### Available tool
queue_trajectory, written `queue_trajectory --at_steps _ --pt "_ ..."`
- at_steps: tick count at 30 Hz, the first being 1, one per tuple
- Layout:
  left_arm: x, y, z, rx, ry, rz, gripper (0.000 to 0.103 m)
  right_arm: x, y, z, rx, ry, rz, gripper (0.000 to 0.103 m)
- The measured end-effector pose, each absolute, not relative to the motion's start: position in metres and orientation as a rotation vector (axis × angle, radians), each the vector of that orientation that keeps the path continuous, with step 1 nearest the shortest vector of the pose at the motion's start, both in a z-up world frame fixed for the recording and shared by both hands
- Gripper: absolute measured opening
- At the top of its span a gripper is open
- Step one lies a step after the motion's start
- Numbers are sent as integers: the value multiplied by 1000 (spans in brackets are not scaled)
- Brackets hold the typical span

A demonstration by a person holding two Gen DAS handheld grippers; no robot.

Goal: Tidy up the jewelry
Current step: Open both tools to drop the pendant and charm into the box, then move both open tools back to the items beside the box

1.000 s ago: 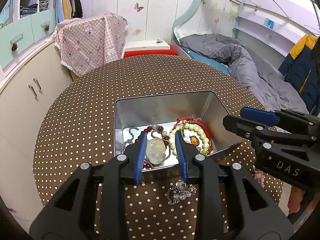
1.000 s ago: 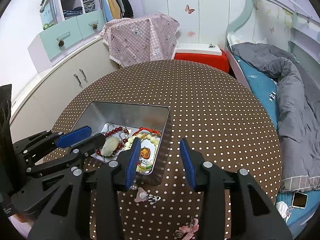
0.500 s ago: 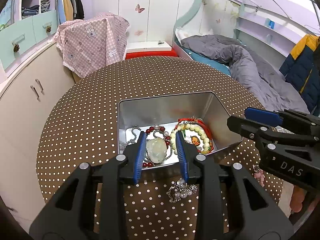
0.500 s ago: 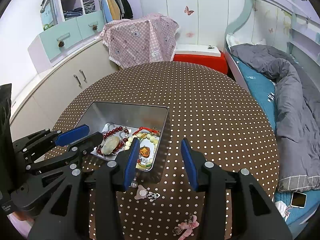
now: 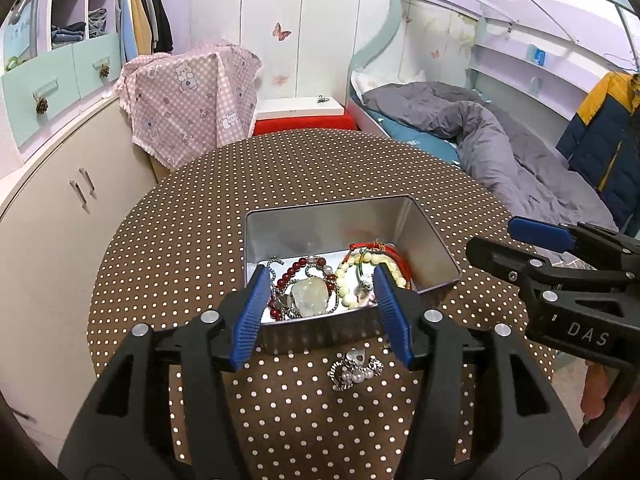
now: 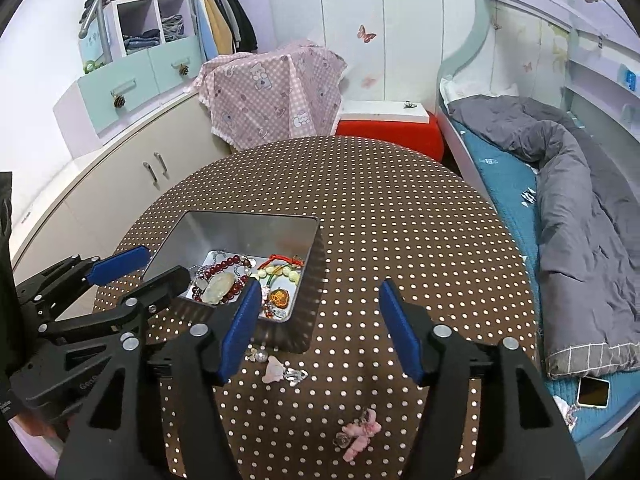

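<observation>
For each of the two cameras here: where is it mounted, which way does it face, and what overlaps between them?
Left wrist: on the left gripper, looking down over the open silver metal tin of jewelry; the right gripper shows at right.
Right wrist: on the right gripper, facing the brown polka-dot round table; the left gripper shows at left.
Shared: tin, table, bed, both grippers empty, jaws just opened.

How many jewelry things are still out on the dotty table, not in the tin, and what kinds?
Pearl and silver chain piece: 1
Pale pink charm with silver bit: 1
Pink flower piece: 1
Total: 3
</observation>
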State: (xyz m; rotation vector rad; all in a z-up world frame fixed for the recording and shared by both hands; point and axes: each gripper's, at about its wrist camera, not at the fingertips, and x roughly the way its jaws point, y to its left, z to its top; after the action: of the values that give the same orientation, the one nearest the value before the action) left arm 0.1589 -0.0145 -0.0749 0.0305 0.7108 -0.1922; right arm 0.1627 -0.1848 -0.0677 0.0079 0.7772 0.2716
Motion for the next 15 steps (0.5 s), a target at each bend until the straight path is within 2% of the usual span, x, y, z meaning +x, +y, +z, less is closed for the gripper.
queue_trajectory --at_steps 4,10,15 --pt "152 -12 -72 22 705 -190 58 155 -190 -68 9 772 260 71" --pt "139 -4 -73 8 707 -179 63 143 -192 -76 -5 790 258 79" --pt "132 3 -80 -5 728 -173 63 137 -188 -86 -10 820 270 82"
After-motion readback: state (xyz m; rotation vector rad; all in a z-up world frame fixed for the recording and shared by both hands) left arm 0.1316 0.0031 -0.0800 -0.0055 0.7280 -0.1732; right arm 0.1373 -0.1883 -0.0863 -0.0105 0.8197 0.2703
